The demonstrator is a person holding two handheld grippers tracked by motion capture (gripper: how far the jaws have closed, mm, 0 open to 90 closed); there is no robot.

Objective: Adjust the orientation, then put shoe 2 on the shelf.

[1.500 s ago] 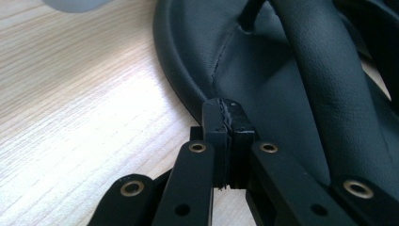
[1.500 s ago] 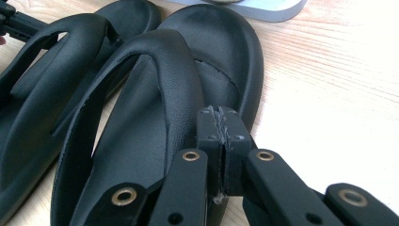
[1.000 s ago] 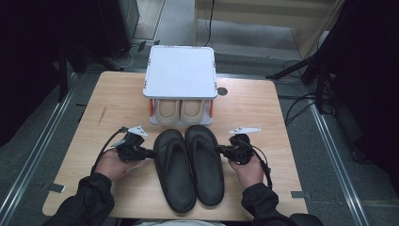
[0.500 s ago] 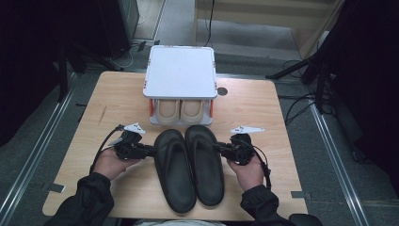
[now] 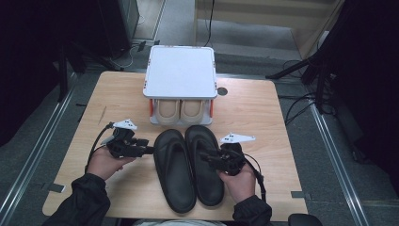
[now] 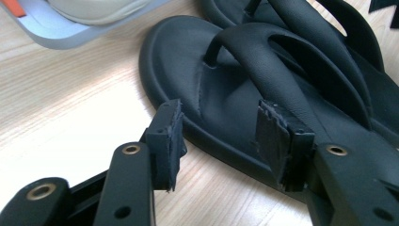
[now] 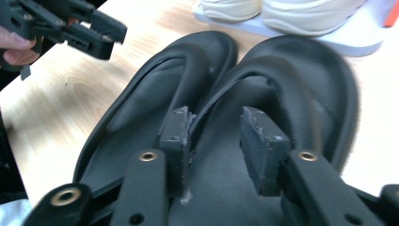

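A pair of black flip-flops lies side by side at the near middle of the wooden table [image 5: 263,108], toes toward twelve o'clock, just short of the white-topped shoe rack [image 5: 181,70] that holds cream shoes [image 5: 180,110]. The left gripper [image 5: 147,150] sits at nine o'clock of the left flip-flop [image 5: 173,169], its jaws just opened and standing apart astride the sole's outer rim without pressing it. The right gripper [image 5: 205,157] hangs over the right flip-flop [image 5: 205,160] from its three o'clock side, jaws likewise just parted, one pad close beside the strap, nothing pinched
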